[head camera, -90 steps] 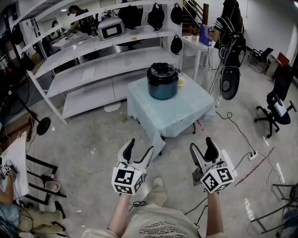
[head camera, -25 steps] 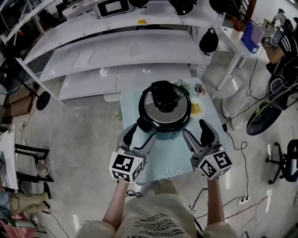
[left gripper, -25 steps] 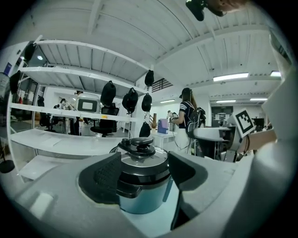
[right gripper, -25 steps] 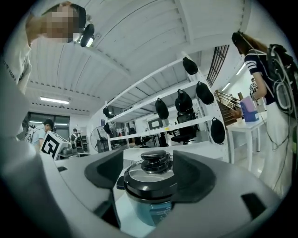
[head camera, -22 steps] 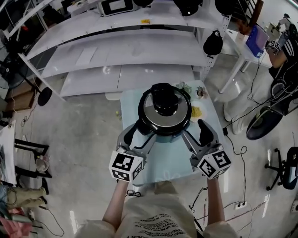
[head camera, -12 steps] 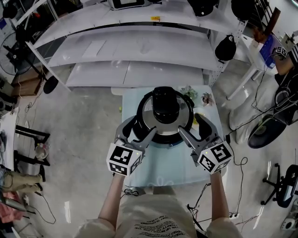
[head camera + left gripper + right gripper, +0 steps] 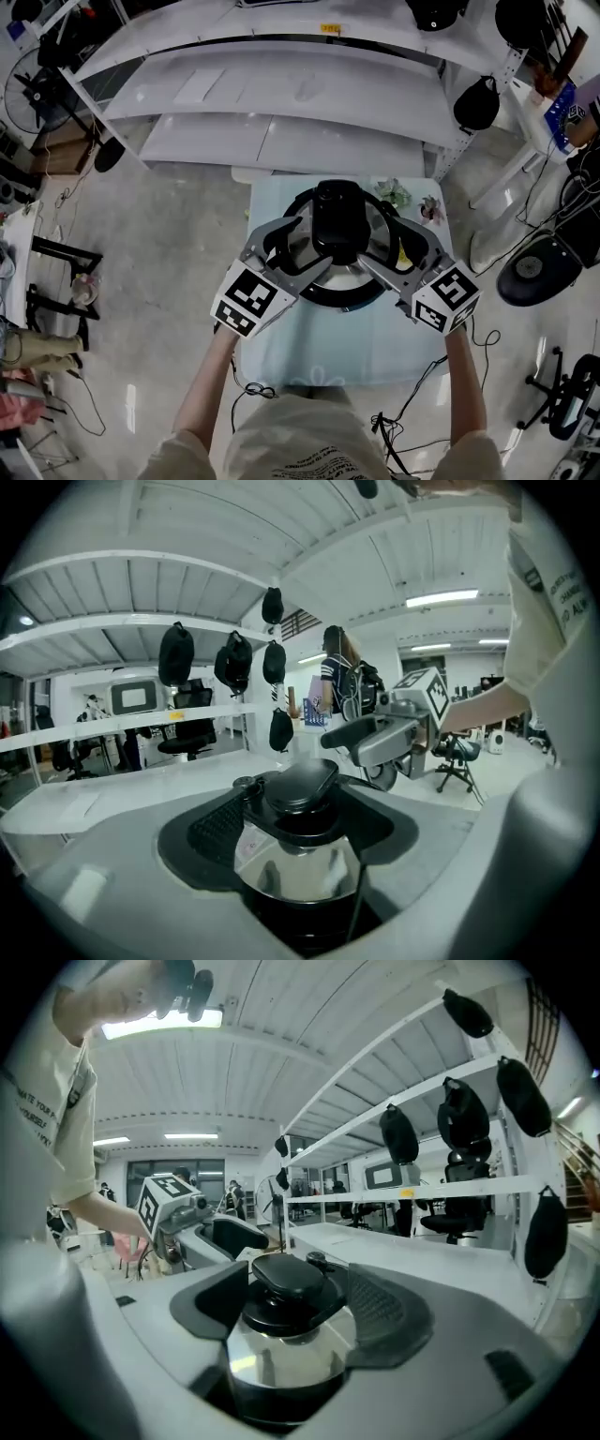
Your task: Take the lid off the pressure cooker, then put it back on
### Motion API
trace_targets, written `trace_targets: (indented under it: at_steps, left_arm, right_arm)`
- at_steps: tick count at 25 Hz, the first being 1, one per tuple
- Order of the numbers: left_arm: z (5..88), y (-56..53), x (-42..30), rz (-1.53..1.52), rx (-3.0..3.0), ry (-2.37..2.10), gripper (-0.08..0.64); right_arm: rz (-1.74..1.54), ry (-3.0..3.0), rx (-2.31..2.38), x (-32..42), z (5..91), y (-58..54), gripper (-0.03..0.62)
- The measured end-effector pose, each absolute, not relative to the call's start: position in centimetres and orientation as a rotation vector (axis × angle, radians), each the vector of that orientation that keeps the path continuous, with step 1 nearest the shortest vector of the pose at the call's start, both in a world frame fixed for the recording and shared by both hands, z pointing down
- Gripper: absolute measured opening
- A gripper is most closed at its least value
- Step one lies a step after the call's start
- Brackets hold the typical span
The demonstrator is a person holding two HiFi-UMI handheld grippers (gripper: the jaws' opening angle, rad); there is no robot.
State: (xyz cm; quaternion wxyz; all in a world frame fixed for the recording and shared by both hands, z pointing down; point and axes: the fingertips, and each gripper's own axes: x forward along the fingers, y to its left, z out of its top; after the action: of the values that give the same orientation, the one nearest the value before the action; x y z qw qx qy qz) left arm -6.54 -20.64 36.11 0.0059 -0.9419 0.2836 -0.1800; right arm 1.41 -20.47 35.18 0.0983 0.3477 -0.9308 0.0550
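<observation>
The lid (image 7: 352, 277) was still on the pressure cooker (image 7: 349, 302) on the worktop (image 7: 319, 352). My left hand-held gripper (image 7: 289, 251) and right hand-held gripper (image 7: 398, 253) were wide open beside its handle (image 7: 337, 223), holding nothing. Lifting and putting back were both left.

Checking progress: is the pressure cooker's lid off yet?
No, the lid sits on the pressure cooker, its handle between the open left claw and right claw.

Long white shelves (image 7: 281, 84) line the far side of a workshop with a grey concrete floor (image 7: 159, 281), black bags (image 7: 478, 103) hanging from the frame. In front stands a small tabletop (image 7: 319, 352) draped in pale blue. A fan (image 7: 28, 89) stands at left, and strip lights (image 7: 441, 597) glow on the ceiling.
</observation>
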Motion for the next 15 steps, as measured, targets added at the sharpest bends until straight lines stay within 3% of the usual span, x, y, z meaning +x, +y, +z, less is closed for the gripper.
trace_targets:
  at_steps: [15]
  left_arm:
    - [38.5, -22.2, -3.8, -0.810, -2.998, 0.428, 0.308]
  right_arm:
    - [0.160, -2.656, 0.484, -2.0, 37.3, -23.2, 0.322]
